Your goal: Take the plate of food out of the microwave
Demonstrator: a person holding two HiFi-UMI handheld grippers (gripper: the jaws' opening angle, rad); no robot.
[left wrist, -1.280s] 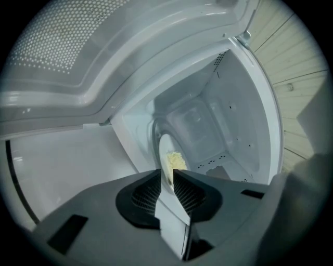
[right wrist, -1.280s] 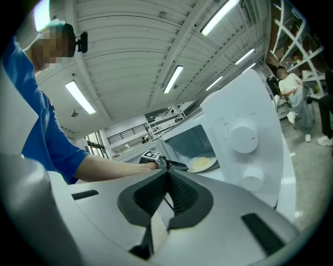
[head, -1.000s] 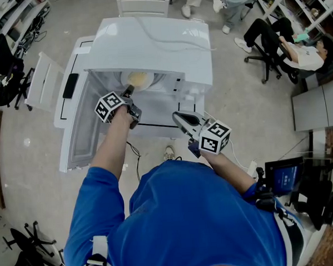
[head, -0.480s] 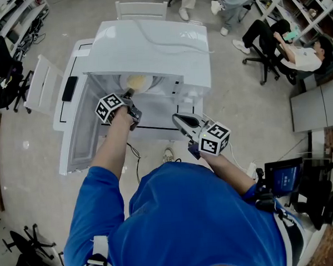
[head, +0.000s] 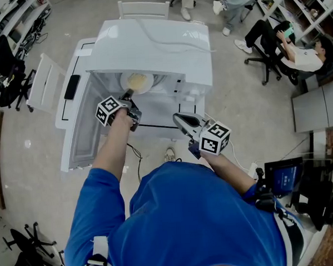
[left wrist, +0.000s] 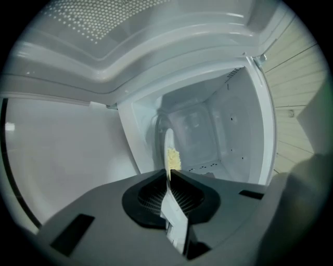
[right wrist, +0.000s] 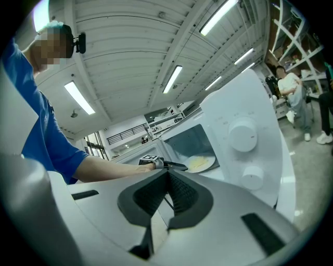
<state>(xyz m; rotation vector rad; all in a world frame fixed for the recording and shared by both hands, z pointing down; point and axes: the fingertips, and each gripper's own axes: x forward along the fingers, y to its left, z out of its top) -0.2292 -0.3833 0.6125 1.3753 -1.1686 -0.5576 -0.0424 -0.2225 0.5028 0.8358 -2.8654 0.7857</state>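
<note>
White microwave (head: 151, 44), left claw (head: 129, 93) just closed onto plate (head: 148, 86) rim, right claw (head: 177, 117) pressed together

The head view looks steeply down from above the person's blue-shirted shoulders (head: 187, 212) onto the boxy white microwave oven (head: 151, 47), far enough off to take in its open door (head: 77, 134), both arms and the floor around. The left gripper view sits very near, at the oven's mouth, facing into the white cavity (left wrist: 208, 130) and rolled sideways, so the round white plate of yellow food (left wrist: 168, 148) shows as an upright edge. The right gripper view stands back outside, facing slantwise across the oven's knobbed control panel (right wrist: 244, 150). All three views share the plate; the head and right gripper views also share the person's bare left forearm (right wrist: 104, 167).
</note>
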